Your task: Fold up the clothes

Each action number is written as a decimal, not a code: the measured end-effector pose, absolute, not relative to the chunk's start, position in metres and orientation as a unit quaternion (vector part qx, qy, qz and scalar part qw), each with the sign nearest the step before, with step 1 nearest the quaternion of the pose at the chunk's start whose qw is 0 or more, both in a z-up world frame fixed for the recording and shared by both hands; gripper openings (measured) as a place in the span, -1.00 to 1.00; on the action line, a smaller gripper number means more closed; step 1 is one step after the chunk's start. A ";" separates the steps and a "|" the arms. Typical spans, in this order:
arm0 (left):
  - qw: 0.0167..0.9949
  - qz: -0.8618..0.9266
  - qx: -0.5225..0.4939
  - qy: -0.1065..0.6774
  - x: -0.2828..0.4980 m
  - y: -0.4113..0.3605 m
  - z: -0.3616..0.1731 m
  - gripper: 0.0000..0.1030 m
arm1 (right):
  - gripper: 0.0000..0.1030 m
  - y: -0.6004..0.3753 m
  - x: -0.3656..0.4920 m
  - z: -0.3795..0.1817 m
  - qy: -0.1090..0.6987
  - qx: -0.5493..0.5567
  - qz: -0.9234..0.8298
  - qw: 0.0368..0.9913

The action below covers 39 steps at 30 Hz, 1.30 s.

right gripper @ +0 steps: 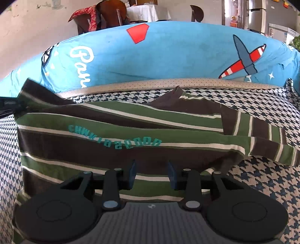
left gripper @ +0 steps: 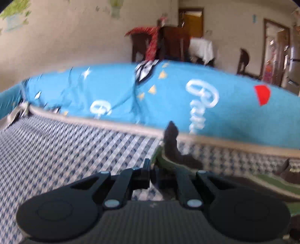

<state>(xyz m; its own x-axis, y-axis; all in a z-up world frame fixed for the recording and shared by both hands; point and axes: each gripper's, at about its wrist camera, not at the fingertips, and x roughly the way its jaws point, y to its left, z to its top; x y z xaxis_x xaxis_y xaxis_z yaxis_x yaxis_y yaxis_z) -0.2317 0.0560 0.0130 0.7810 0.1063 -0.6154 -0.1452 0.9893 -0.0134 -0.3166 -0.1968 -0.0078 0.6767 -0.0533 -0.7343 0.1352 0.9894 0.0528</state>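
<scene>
A shirt striped in green, brown and white with teal lettering (right gripper: 116, 138) lies partly folded on a houndstooth-patterned cover (right gripper: 271, 180). In the blurred left wrist view, my left gripper (left gripper: 152, 169) is shut on the shirt's edge, and a brown and green flap (left gripper: 171, 144) stands up from the jaws. The right wrist view shows that gripper (right gripper: 8, 108) at the far left, where the shirt's corner (right gripper: 31, 86) is lifted. My right gripper (right gripper: 152, 174) is open just above the shirt's near part, with its blue pads (right gripper: 132, 174) apart and nothing between them.
A long blue quilt roll (right gripper: 168, 56) printed with a plane and white lettering lies along the far side of the cover, behind a beige dotted edge (right gripper: 150, 83). Beyond it stand wooden chairs with a red cloth (right gripper: 88, 13), a white-covered table (right gripper: 148, 12) and a fridge (right gripper: 257, 15).
</scene>
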 end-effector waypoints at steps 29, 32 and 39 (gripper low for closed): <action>0.922 -0.089 0.024 0.375 -0.178 0.069 -0.021 0.47 | -0.27 -0.189 -0.314 -0.018 0.425 0.033 -0.048 0.903; 0.915 -0.102 0.039 0.388 -0.170 0.066 -0.031 0.47 | -0.27 -0.188 -0.313 -0.020 0.428 0.031 -0.049 0.902; 0.901 -0.129 0.057 0.410 -0.159 0.063 -0.049 0.49 | -0.27 -0.185 -0.310 -0.025 0.435 0.026 -0.048 0.899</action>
<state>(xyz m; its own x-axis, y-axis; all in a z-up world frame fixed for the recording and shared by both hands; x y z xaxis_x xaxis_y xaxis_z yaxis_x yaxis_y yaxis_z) -0.1591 0.0626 -0.0492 0.6310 -0.1863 -0.7531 0.2793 0.9602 -0.0036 -0.3096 -0.1848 -0.0246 0.6175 -0.0644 -0.7840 0.1090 0.9940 0.0041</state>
